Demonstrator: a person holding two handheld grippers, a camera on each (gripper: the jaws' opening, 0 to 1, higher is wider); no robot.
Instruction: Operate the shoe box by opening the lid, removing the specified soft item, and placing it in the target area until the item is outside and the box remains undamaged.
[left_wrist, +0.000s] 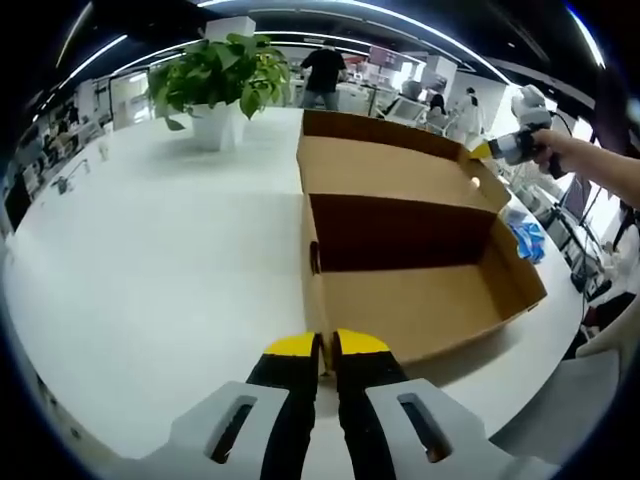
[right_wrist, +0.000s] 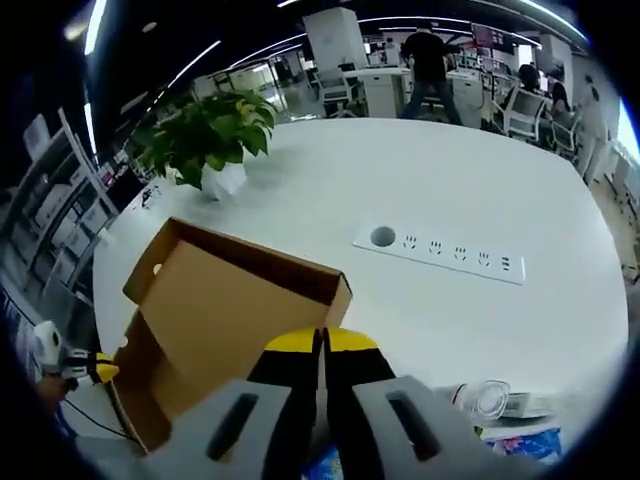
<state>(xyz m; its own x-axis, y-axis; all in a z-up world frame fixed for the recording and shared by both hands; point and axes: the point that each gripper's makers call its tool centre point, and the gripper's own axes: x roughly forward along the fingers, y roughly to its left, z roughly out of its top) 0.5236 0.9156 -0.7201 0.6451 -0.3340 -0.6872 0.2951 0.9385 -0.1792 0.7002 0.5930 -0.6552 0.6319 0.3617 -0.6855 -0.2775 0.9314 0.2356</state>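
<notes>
The brown cardboard shoe box (left_wrist: 420, 300) stands open on the white table (left_wrist: 150, 250), its lid (left_wrist: 390, 170) tipped back. The part of the inside that I see holds nothing. My left gripper (left_wrist: 325, 345) is shut on the box's near wall at a corner; it also shows at the box's edge as the left gripper (right_wrist: 103, 372). My right gripper (right_wrist: 322, 342) is shut on the lid's (right_wrist: 230, 290) edge, and a hand holds that right gripper (left_wrist: 482, 150) at the lid's side flap. A blue and white soft-looking thing (left_wrist: 525, 235) lies on the table beside the box.
A potted plant (left_wrist: 215, 75) stands on the table behind the box. A socket strip (right_wrist: 440, 255) is set into the tabletop. A clear plastic thing (right_wrist: 490, 400) lies near the table's edge. A person stands far back among desks and chairs.
</notes>
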